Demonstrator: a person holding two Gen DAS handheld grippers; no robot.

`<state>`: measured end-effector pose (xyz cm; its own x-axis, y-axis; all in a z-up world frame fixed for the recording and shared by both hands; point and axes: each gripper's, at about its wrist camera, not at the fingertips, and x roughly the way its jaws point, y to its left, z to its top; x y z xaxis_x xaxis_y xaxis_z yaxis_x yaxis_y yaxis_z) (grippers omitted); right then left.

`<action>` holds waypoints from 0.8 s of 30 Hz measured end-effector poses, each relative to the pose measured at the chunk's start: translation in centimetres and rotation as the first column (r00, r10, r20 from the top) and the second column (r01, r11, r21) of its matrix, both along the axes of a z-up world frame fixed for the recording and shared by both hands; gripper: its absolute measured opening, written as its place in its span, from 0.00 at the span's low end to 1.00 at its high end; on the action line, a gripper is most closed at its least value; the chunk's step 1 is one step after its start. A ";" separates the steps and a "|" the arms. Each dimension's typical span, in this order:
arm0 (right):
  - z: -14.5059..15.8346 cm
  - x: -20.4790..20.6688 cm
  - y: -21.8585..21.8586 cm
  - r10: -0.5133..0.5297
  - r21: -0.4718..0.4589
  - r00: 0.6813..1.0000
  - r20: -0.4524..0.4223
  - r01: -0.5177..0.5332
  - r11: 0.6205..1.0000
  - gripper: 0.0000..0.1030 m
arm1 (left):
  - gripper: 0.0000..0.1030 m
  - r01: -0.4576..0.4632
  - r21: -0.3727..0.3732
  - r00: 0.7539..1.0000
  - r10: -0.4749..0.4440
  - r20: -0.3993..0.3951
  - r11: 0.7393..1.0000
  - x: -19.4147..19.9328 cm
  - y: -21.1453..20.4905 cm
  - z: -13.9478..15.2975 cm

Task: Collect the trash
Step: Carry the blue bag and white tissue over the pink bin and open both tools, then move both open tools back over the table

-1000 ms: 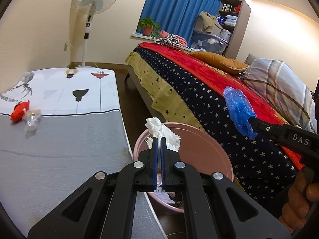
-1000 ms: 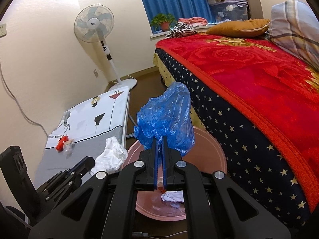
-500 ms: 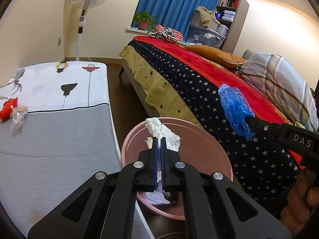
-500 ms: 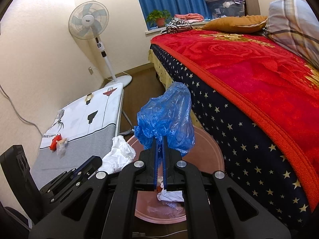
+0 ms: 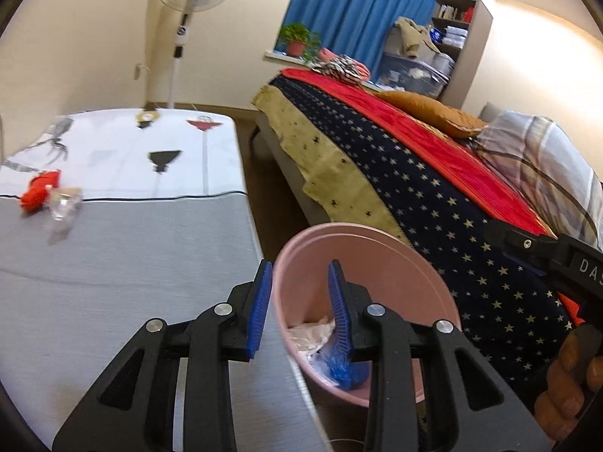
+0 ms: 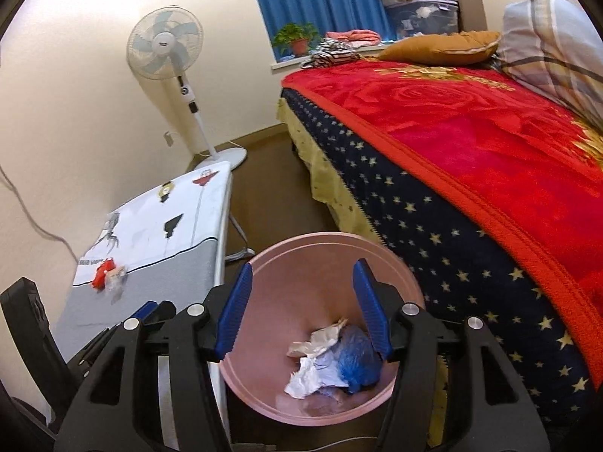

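With both the left gripper (image 5: 297, 301) and right gripper (image 6: 303, 310) opening empty over the pink bin (image 6: 264, 358), the blue bag (image 6: 356, 359) and white paper (image 6: 307, 374) lay inside, while the red scrap (image 5: 37, 190) and clear wrapper (image 5: 64, 205) remained near the ironing board's (image 5: 132, 263) left edge.

One bin (image 6: 331, 248), two pillows (image 6: 441, 47), one fan (image 6: 164, 47)

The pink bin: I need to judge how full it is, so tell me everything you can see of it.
The pink bin is a round, smooth, plastic-looking tub with an open top and no lid in view. It stands on the dark floor between the covered board and the bed. Only its bottom is covered: crumpled white paper and a blue plastic bag lie there together, touching. Most of the inner wall is bare.
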<state>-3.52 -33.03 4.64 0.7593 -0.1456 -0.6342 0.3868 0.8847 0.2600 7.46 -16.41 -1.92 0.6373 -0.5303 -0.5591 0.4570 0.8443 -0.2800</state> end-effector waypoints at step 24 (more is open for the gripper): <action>-2.7 8.6 13.0 0.341 0.102 0.933 0.112 -0.353 0.930 0.24 | 0.26 -0.430 0.024 0.901 0.428 0.075 0.902 1.9 16.0 1.4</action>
